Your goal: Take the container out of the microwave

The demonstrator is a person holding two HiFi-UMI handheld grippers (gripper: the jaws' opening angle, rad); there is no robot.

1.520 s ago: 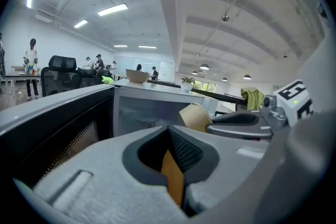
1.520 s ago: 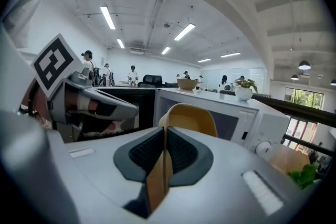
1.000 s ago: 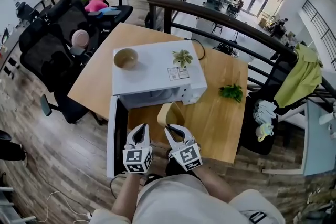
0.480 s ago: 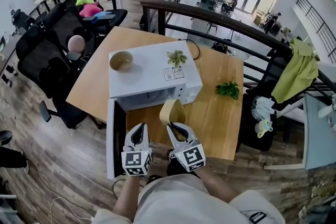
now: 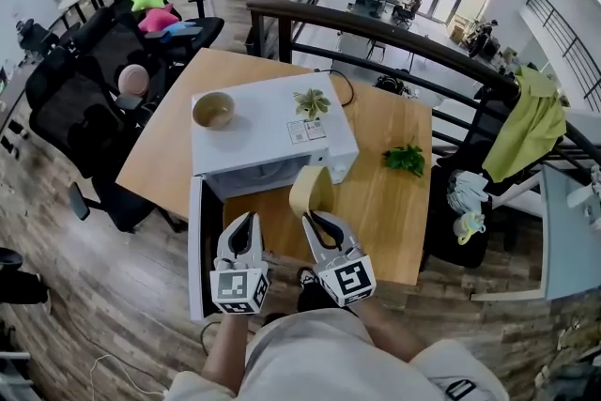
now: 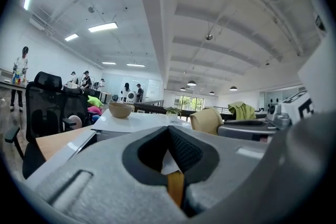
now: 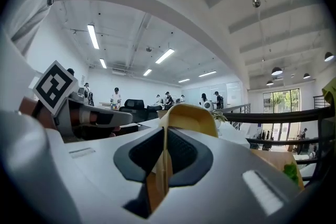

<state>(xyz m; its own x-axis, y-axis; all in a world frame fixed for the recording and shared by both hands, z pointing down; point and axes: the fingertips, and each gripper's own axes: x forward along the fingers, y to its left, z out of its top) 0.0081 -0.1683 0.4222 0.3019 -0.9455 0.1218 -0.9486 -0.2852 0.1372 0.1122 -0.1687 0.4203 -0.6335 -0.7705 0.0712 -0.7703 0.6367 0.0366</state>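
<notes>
- Looking down on a wooden table with a white microwave, door swung open to the left.
- Right gripper clamped on the rim of a tan container, jaws pinching its thin wall edge-on.
- Container held tilted on its side, just in front of the microwave's open mouth and outside it.
- Left gripper beside the right one, near the open door, jaws together with nothing between them.
- On top of the microwave: a tan bowl and a small plant.
- Green leafy sprig on the table, right of the microwave.
</notes>
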